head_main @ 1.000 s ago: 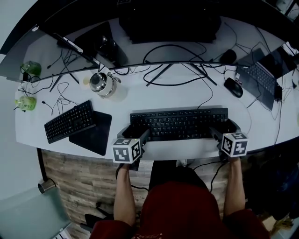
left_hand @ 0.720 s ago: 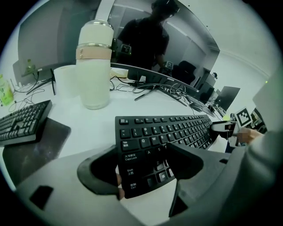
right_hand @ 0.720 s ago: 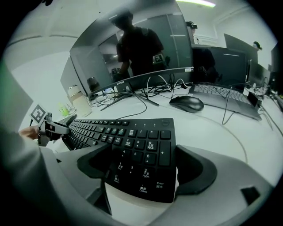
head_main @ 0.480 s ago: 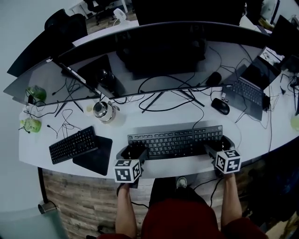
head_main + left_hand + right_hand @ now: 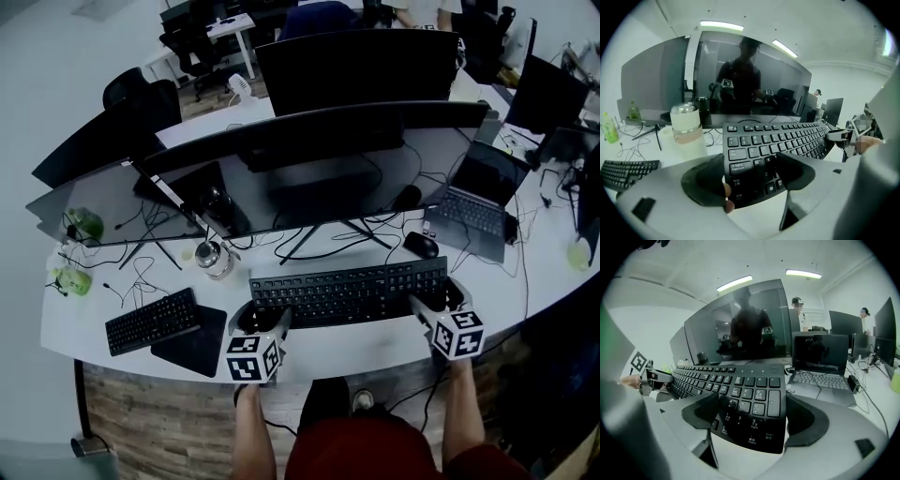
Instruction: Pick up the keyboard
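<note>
A long black keyboard [image 5: 349,291] lies crosswise in front of me, and each end sits between a gripper's jaws. My left gripper [image 5: 260,320] is shut on its left end; in the left gripper view the keyboard [image 5: 773,140] runs away to the right from the left gripper [image 5: 750,180]. My right gripper [image 5: 439,306] is shut on the number-pad end, and the right gripper view shows the keyboard [image 5: 740,390] stretching left from the right gripper [image 5: 752,420]. The keyboard appears lifted slightly above the white desk [image 5: 366,349].
A smaller black keyboard [image 5: 152,321] and dark mouse pad [image 5: 192,342] lie at the left. A lidded jar [image 5: 214,258], a mouse [image 5: 421,245], a laptop [image 5: 473,211], loose cables and a wide curved monitor [image 5: 328,141] stand behind. Green bottles [image 5: 75,279] are far left.
The head view has swung up and takes in more of the room. Both grippers stay clamped on the keyboard's ends, and the keyboard now sits nearer the mouse and monitor stand.
</note>
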### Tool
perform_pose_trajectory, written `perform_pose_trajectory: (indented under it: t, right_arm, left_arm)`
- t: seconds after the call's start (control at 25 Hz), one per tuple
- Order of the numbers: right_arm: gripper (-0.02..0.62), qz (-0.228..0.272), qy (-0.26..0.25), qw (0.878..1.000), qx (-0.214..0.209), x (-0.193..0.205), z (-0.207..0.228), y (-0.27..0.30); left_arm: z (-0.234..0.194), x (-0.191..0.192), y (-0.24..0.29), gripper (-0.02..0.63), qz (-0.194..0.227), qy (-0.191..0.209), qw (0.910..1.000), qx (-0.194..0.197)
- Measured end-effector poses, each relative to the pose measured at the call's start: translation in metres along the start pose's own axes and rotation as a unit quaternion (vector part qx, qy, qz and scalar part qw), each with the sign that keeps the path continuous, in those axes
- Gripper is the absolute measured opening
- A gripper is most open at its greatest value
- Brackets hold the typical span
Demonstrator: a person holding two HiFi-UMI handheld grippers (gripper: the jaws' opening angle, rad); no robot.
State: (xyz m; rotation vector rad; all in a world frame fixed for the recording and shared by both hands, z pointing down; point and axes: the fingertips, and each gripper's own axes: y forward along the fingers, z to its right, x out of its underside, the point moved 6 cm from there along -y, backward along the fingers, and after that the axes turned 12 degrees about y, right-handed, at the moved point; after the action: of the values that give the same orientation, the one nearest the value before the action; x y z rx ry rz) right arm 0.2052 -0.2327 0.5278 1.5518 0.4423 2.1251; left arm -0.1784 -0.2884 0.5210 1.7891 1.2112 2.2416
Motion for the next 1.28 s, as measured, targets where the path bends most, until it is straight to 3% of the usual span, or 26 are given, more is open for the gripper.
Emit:
perform_pose_trajectory:
  t: [0.32, 0.64, 1.28]
  right_arm:
    - [0.426, 0.084, -0.022, 0.996, -0.003, -0.054, -0.007, -0.032]
    - [0.426, 0.158, -0.042, 0.987, 0.001, -0.105, -0.018, -0.059]
    - [0.426, 0.275, -0.087, 0.958, -0.004, -0.179, -0.042, -0.087]
  left_arm:
    - [0.004, -0.060, -0.021, 0.336, 0.078, 0.028, 0.9965, -0.014]
    - [0.002, -0.116, -0.037, 0.336, 0.153, 0.055, 0.9865, -0.019]
    - [-0.010, -0.191, -0.062, 0.336, 0.246, 0.090, 0.9642, -0.042]
